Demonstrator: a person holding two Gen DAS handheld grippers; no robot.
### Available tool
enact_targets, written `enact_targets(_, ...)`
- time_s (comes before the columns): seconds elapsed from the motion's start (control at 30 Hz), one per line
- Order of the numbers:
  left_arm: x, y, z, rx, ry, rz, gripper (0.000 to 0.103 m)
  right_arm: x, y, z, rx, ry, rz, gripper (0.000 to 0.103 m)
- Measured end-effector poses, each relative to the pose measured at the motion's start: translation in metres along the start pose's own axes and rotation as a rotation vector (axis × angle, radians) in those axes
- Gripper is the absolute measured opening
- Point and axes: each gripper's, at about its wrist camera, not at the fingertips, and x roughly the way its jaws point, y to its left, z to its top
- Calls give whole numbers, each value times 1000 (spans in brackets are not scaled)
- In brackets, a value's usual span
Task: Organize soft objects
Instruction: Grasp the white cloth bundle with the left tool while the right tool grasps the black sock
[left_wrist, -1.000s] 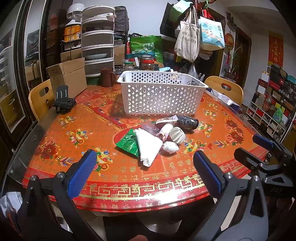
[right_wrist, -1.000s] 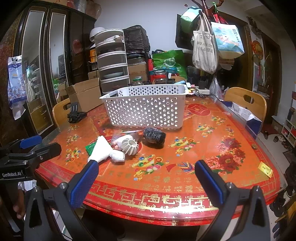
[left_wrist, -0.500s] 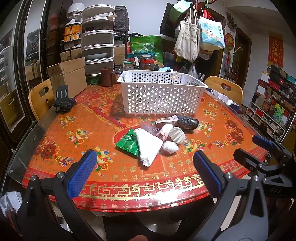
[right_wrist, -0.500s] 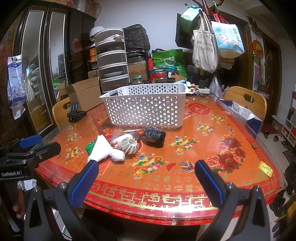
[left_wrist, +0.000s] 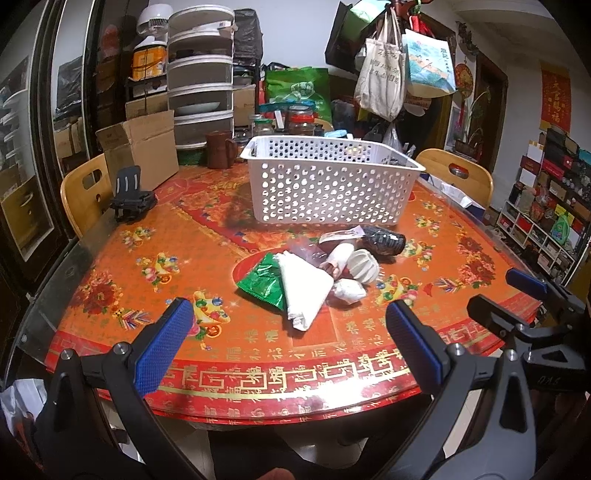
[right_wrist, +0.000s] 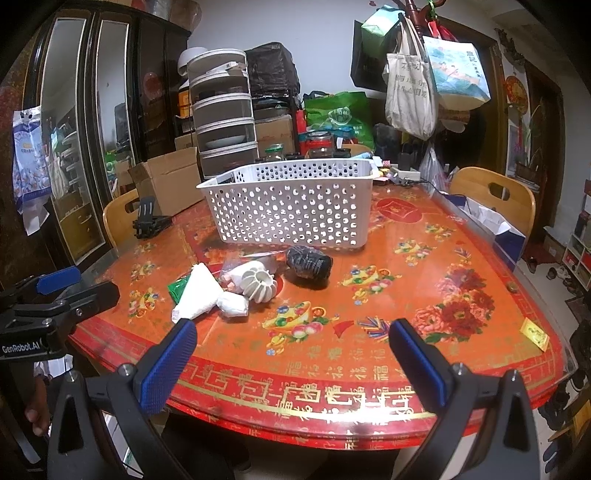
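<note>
Both grippers wide open and empty at the near table edge; soft objects heaped at frame centre, outside the basket.

The left gripper (left_wrist: 288, 332), at the bottom of the left wrist view, has its jaws spread wide and holds nothing; the right gripper (right_wrist: 291, 350), at the bottom of the right wrist view, stands the same. The red patterned table (left_wrist: 155, 280) fills the middle of both views. Just above centre sits the white perforated basket (left_wrist: 328, 184); its contents cannot be made out. Below it, clustered and touching: a white folded cloth (left_wrist: 304, 286), partly over a green foil packet (left_wrist: 260, 282), a white ribbed object (left_wrist: 364, 264), a small white bundle (left_wrist: 349, 290) and, nearest the basket, a dark rolled item (left_wrist: 384, 240).
</note>
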Motion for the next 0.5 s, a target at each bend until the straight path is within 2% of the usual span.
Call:
enact_targets(0.1,11,7,2,-15,19,20,103,7,-2,5,-1,6,-4,103)
enact_targets(0.3,42,27,5,-54,50,-28,103,40,-3,24,-60,38,-7,103)
enact_targets(0.37,61,33,4,-59,97,-41,103,55,-6,31,-58,57,-8,103)
enact_targets(0.5,93,40,0,-43,186,-14,103,82,-15,41,-30,90,26,100)
